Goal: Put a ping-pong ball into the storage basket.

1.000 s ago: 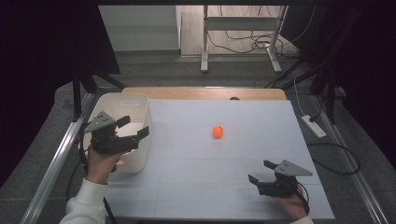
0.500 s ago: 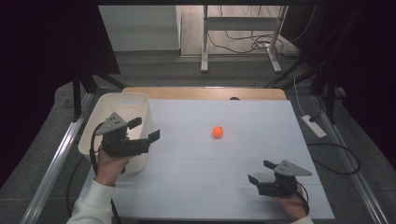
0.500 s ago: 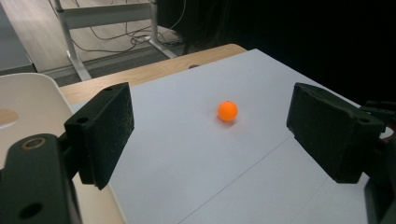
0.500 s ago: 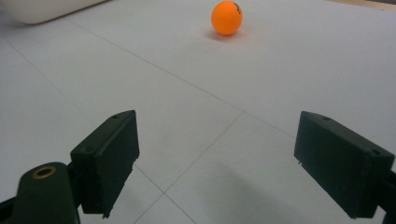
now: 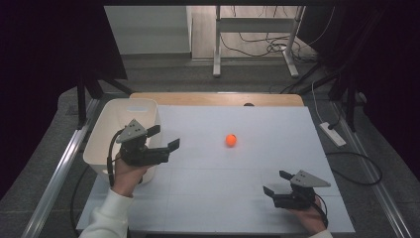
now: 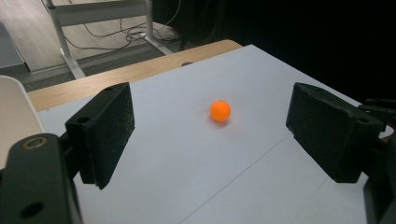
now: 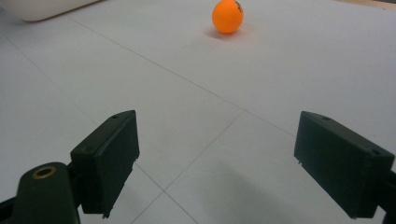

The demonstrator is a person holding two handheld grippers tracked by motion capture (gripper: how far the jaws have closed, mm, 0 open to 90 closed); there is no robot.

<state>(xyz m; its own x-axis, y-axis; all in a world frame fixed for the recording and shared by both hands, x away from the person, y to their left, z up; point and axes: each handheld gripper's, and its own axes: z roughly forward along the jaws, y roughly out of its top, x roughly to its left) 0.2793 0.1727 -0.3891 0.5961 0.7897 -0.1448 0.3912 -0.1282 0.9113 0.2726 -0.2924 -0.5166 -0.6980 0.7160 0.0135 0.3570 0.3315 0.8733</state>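
1. High view: an orange ball (image 5: 231, 140) lies alone near the middle of the white surface (image 5: 247, 198). The left gripper (image 5: 167, 137) hangs at the left, just beside a white bin (image 5: 106, 130), with its jaws spread, nothing between them, aimed rightward at the ball. The right gripper (image 5: 276, 182) rests low near the front right edge, jaws also spread and empty, pointing left and away from the person. The ball lies to the right of the left gripper and slightly farther from the person; from the right gripper it lies up and to the left. Both stand well apart from it, at much the same distance; the left one's aim suggests it is the one reaching.

2. Left gripper view: the ball (image 6: 220, 110) sits on the surface ahead, between the lines of the two black jaws and a little right of centre, well beyond their tips. The jaws stand wide with bare surface between them. A round ball has no long axis, so any approach angle should serve. The bin's rim (image 6: 14, 112) shows at the left edge.

3. Right gripper view: the ball (image 7: 227, 16) lies far ahead, near the top, roughly centred between the wide, empty jaws. The bin's edge (image 7: 46, 8) shows at top left.
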